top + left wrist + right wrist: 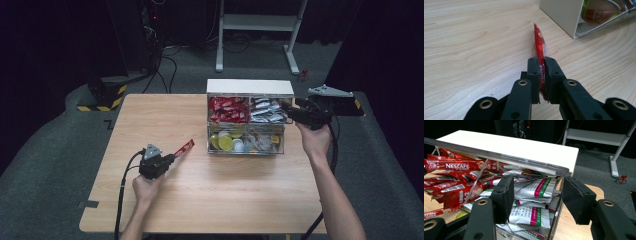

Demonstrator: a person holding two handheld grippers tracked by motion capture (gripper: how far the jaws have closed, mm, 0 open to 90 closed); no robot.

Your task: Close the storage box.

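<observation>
red coffee stick sachet (539,47), pinched edge-on between the pressed-together jaws of the left gripper (542,72); most of its length juts forward beyond the jaw tips, held just above the counter (469,37), its far end aimed toward the near corner of the clear organiser box (247,117). in the high view the same sachet (184,148) lies ahead of the left gripper (167,159), apart from the box. right gripper (537,195), jaws spread with nothing pressed between them, straddling the clear wall at the corner of the upper compartment; silver sachets with pink and green bands (534,192) sit between and beyond the jaws, red sachets (454,175) off the left jaw behind a clear divider. in the high view this gripper (299,114) stands at the box's right side.

step in hand, as judged: carrying the single red stick to or from the box. good practice: hold the pinch near the sachet's end firm, since the thin packet may pivot or droop; keep it clear of the counter so the tip does not catch the wood grain.

edges and room: broad bare counter lies ahead of and beside the left jaws. the box wall is the nearest hard edge; the right jaws have little slack against the clear rim.
</observation>
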